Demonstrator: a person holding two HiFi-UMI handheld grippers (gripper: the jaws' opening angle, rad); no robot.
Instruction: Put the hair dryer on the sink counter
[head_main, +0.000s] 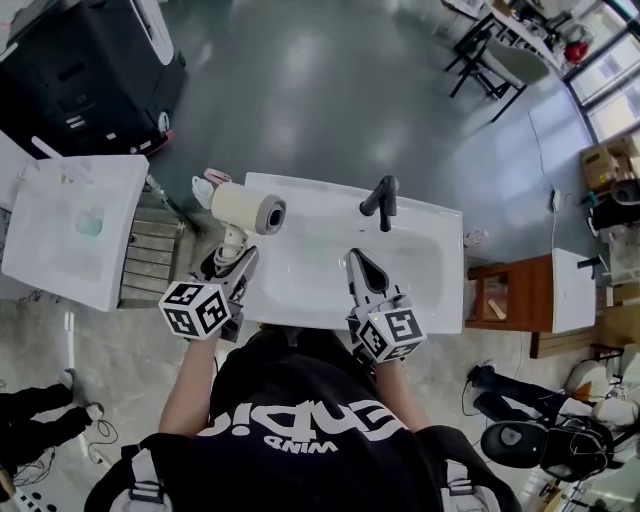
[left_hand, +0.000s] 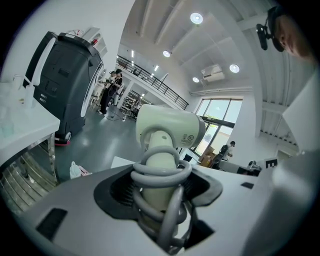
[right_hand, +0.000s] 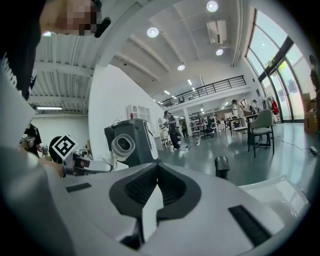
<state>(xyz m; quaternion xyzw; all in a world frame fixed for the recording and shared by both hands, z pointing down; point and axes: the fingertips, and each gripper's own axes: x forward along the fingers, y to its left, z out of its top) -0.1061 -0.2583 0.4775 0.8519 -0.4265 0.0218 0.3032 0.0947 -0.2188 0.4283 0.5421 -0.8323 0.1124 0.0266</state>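
Note:
A cream hair dryer (head_main: 248, 211) with its grey cord coiled round the handle hangs over the left end of the white sink counter (head_main: 440, 240). My left gripper (head_main: 238, 262) is shut on the handle, and the barrel lies sideways with its nozzle facing right. In the left gripper view the hair dryer (left_hand: 167, 127) stands up between the pads of the left gripper (left_hand: 160, 187). My right gripper (head_main: 362, 266) hovers over the basin's front, shut and holding nothing. From the right gripper view the hair dryer (right_hand: 122, 146) shows at the left, beyond the right gripper (right_hand: 156, 189).
A black faucet (head_main: 383, 200) stands at the back of the basin. A second white sink unit (head_main: 75, 230) and a black machine (head_main: 90, 70) are to the left. A wooden cabinet (head_main: 510, 290) stands to the right. A small plastic bag (head_main: 203, 188) lies by the counter's left corner.

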